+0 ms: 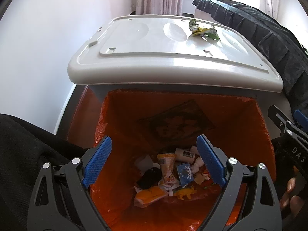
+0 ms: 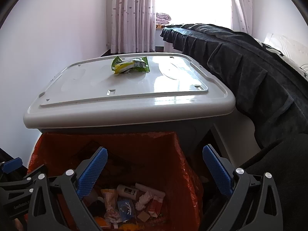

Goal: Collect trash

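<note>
Two grippers hanging over one orange-lined bin (image 1: pixel 256 127). Left gripper (image 1: pixel 154 161) with fingers spread wide, gripping nothing; right gripper (image 2: pixel 155 170) likewise released, nothing between its blue pads (image 2: pixel 92 171). Bin bottom holding a heap of wrappers and small cartons (image 1: pixel 173 173), too jumbled to count. One green-yellow wrapper (image 2: pixel 130 65) lying alone on the grey lid (image 2: pixel 134 100) behind the bin, well apart from both grippers. One dark blanket (image 2: pixel 250 61) crowding the lid's right edge

Landmark: grey plastic table (image 2: pixel 134 104), standing against the white wall.
Right of table: dark blanket (image 2: pixel 250 67) draping over bed.
Behind table: lilac curtains (image 2: pixel 132 15) hanging; folded bedding (image 2: pixel 163 17) lying on sill.
</note>
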A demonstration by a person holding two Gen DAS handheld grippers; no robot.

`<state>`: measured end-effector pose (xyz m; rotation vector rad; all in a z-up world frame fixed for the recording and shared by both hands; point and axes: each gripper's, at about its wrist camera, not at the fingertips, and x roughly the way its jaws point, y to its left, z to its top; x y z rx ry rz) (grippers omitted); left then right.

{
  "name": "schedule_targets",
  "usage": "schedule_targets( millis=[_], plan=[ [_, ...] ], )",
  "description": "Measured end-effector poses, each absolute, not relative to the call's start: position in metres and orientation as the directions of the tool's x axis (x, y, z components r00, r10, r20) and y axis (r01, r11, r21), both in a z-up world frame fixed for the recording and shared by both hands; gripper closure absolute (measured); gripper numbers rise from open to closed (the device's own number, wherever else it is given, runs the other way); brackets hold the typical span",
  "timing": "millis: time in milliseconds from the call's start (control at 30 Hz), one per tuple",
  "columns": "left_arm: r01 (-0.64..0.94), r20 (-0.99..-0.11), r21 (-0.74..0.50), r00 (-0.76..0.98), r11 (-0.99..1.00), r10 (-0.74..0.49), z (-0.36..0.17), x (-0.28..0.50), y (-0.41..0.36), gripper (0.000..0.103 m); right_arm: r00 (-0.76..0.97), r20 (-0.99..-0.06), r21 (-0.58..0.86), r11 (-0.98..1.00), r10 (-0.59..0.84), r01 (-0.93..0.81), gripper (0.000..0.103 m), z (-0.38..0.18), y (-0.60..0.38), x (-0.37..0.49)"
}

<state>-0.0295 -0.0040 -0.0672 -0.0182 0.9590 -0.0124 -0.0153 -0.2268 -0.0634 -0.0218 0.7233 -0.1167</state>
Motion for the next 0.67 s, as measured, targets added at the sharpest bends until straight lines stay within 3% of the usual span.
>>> schedule_targets(
  millis=[667],
  plan=[
    [-0.052, -0.866, -0.093, 0.498, 0.994, -0.054, -0.083, -0.027, 0.012, 0.008, 0.72, -0.68, -0.064, 0.99, -0.138, 0.129, 0.005, -0.069, -0.231, -0.011]
  ],
)
